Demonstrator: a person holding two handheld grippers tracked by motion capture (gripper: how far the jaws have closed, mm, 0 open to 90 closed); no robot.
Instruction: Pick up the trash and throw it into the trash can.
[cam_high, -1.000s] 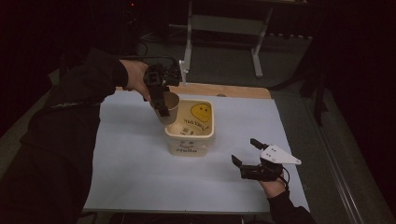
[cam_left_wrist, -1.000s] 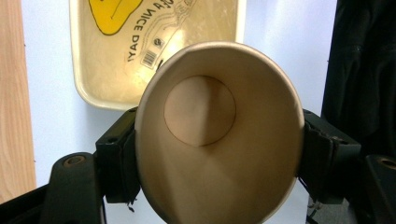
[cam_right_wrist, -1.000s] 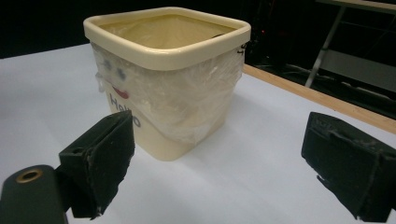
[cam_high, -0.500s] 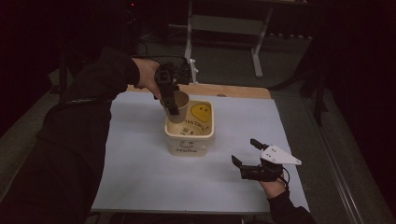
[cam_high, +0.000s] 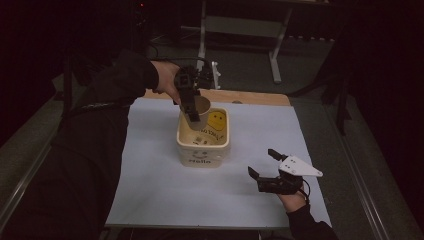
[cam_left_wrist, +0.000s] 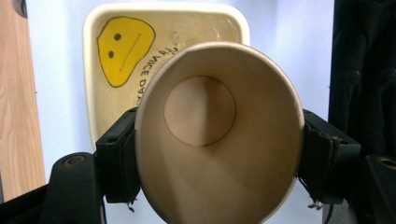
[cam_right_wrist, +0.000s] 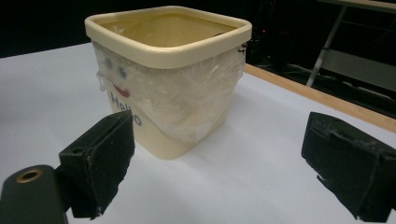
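Two grippers share the work at a pale blue sheet-covered worktop (cam_high: 150, 195). At left, the left gripper (cam_high: 190, 102) reaches in from the far left corner, its jaws clamped on the outer wall of a tan paper cup (cam_left_wrist: 217, 135), one black pad (cam_left_wrist: 119, 156) on each side. The cup is tipped so that its open mouth faces the gripper's camera and its round bottom points down toward the cream square plastic tub (cam_high: 203, 140) below; held this way, it hangs directly over the tub's mouth, probably for dropping in. The tub stands upright near the middle of the worktop, toward the far edge, with a yellow smiley face (cam_left_wrist: 123, 49) printed inside it and a clear plastic liner (cam_right_wrist: 187, 105) folded down over its wall. At right, the right gripper (cam_high: 265, 167) rests near the near right corner, well apart from the tub, jaws spread wide and empty, apparently waiting.
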